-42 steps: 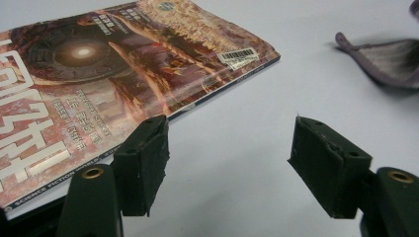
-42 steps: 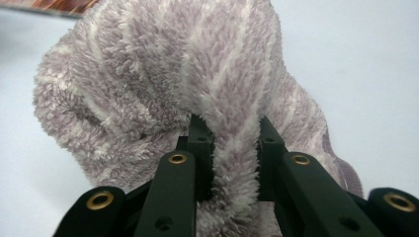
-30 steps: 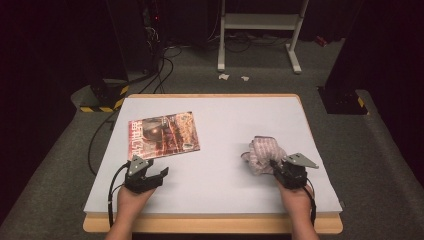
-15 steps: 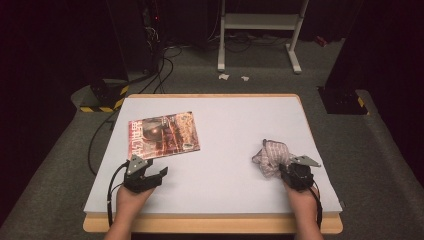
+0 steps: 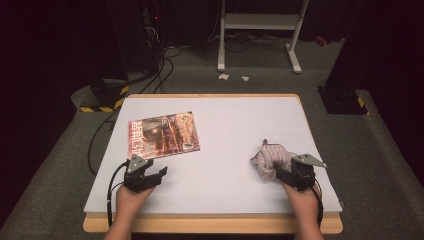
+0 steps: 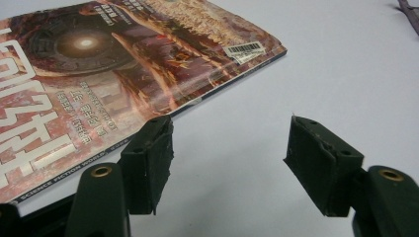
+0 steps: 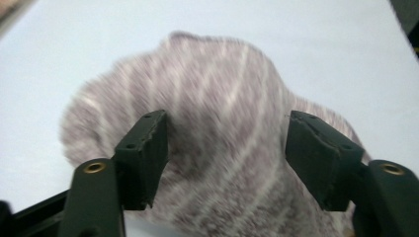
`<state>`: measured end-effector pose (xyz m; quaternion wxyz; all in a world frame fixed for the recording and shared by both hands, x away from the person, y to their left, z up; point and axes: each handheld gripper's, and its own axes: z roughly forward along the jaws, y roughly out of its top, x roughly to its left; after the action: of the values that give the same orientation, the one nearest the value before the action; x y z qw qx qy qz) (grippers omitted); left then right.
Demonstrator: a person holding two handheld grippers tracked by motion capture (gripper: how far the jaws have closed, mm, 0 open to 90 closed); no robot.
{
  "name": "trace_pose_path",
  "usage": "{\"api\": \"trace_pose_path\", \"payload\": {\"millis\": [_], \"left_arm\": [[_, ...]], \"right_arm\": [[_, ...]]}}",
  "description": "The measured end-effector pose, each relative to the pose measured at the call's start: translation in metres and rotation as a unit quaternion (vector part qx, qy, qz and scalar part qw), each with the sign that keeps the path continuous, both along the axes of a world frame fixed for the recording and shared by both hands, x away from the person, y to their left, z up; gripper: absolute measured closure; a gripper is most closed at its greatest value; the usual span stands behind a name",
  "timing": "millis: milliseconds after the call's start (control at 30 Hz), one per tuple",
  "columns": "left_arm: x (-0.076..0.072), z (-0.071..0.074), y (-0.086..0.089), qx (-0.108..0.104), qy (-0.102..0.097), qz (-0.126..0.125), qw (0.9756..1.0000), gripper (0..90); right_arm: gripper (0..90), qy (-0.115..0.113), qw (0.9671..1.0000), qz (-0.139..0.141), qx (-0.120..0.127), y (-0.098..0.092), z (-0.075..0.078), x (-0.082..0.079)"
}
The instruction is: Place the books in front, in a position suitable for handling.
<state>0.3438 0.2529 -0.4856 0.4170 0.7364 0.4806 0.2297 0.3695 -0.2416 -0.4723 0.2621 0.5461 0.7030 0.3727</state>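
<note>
The right hand-held gripper (image 5: 278, 171), clamped on the striped cloth (image 5: 270, 157) a second ago, has just opened; the cloth lies bunched between its jaws near the surface's (image 5: 235, 125) right edge. The left hand-held gripper (image 5: 156, 173) rests open beside the magazine (image 5: 162, 135).

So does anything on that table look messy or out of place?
A little. The striped cloth lies crumpled in a heap at the right claw, whose jaws have just been opening around it without pressing it. The magazine sits flat but askew to the table edge. Nothing looks spilled or damaged.
</note>
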Motion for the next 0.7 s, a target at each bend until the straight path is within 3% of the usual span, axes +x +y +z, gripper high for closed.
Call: {"api": "trace_pose_path", "payload": {"millis": [233, 300, 333, 400, 467, 633, 700], "left_arm": [[0.003, 0.001, 0.004, 0.011, 0.003, 0.009, 0.9999, 33.8], [0.003, 0.001, 0.005, 0.009, 0.003, 0.011, 0.9999, 33.8], [0.004, 0.001, 0.007, 0.011, 0.002, 0.015, 0.9998, 34.1], [0.005, 0.002, 0.013, 0.014, -0.001, 0.025, 0.9996, 34.4], [0.01, 0.004, 0.021, 0.025, -0.001, 0.041, 0.9988, 35.2], [0.028, 0.007, 0.04, 0.026, 0.007, 0.073, 0.997, 35.0], [0.037, 0.006, 0.047, 0.031, 0.02, 0.083, 0.9958, 34.8]], "right_arm": [[29.9, -0.045, 0.9983, 0.034, 0.014, 0.016, 0.022, -0.012], [29.9, -0.049, 0.9979, 0.04, 0.014, 0.019, 0.024, -0.013], [30.7, -0.058, 0.9966, 0.057, 0.011, 0.031, 0.026, -0.016], [31.6, -0.059, 0.9959, 0.068, 0.009, 0.038, 0.026, -0.016], [30.7, -0.065, 0.9931, 0.098, 0.006, 0.066, 0.021, -0.015], [29.9, -0.038, 0.9913, 0.126, 0.012, 0.107, 0.007, -0.002], [32.1, -0.029, 0.9898, 0.14, 0.007, 0.127, 0.002, 0.009]]}}
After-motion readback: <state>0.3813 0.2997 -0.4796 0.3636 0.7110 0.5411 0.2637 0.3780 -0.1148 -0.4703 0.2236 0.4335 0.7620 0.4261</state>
